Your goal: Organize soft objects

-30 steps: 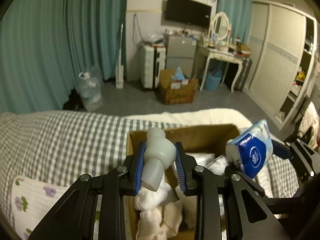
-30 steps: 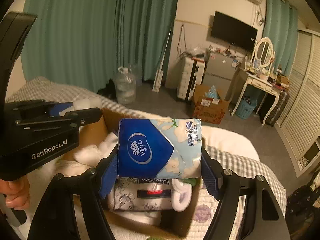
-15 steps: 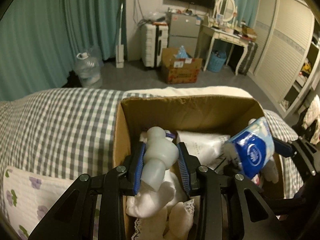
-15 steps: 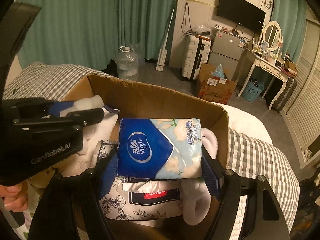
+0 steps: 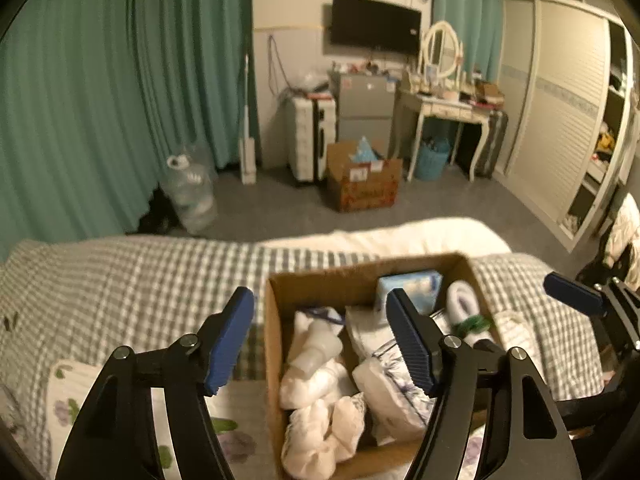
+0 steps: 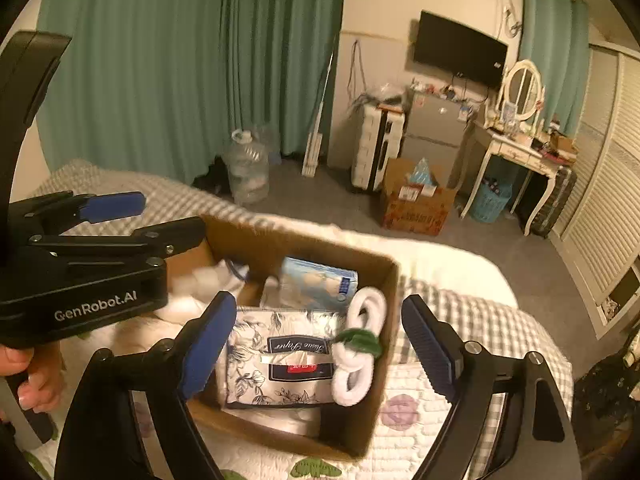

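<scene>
- The bed [image 5: 120, 280], under a gray checked cover with a flowered quilt at the near edge, carries everything here; the task's soft things sit on it, packed into one box.
- The cardboard box [image 5: 276, 344] stands open just in front of both tools, and from the look of it the step in hand is the drop-off: both loads appear to be already inside.
- The flowered tissue pack [image 6: 280, 356] lies flat in the near right part of the box, label up.
- The blue tissue pack [image 6: 316, 284] leans against the far wall of the box, just behind the flowered one.
- The heap of white cloth [image 5: 316, 412] fills the left side, with a pale soft bottle [image 5: 320, 350] resting on top of it.
- The rolled white socks [image 6: 360, 344], bound by a green band, lie along the right wall, touching the flowered pack.
- The left tongs [image 5: 320, 344] hang above the box with the jaws spread wide and nothing between them.
- The right tongs [image 6: 316, 344] likewise stand wide apart and empty, over the right half of the box.
- The next move, as I judge it, calls for lifting both tools clear and looking for any soft thing left out on the bed; none shows in either view, so the packing may be nearly complete.
</scene>
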Motion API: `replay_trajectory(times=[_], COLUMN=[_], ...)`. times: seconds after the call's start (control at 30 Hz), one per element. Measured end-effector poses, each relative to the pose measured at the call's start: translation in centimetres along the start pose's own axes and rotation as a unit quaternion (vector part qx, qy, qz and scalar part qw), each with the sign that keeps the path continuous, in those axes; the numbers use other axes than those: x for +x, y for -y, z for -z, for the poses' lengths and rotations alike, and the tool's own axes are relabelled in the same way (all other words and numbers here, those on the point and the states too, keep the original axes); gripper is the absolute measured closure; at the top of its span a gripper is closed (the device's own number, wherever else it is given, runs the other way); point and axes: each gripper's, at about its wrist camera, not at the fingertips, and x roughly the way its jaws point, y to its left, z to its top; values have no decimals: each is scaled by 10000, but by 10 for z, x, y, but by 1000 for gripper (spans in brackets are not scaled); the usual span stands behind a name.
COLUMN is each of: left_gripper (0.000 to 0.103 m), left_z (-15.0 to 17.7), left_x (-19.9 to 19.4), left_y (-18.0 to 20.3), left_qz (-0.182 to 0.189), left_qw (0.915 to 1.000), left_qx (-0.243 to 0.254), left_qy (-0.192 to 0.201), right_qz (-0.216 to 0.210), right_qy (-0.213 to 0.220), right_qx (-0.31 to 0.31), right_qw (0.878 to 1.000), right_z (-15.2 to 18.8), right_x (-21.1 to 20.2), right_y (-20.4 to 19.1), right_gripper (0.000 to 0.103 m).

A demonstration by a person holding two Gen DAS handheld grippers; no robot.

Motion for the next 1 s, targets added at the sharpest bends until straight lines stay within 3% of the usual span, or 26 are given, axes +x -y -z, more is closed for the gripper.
replay_trajectory(times=[0.13,0.23,0.57,0.7,1.0], left_gripper=[30,18,17,1,0], left_z=[-7,-9,-4,7,41], left_x=[-45,-76,-182,-216,-269], left_y=[-2,-7,-20,-21,-20], left_qz=[-10,-74,-239,-329,-355], left_qw=[9995,9981,9903,9860,9797], left_qx=[-43,-98,-54,-85,-106], left_qy=[320,601,1369,1630,1968], right_qz=[101,180,303,375,439], right_qy=[295,497,1138,1377,1621], right_qx=[18,56,36,52,64], right_qw=[9995,9986,9930,9897,9858], right_z=[-12,-18,-21,-16,10], right_x=[-45,-78,-194,-236,-307], right_y=[0,-3,-23,-32,-44], right_gripper=[14,11,8,7,7])
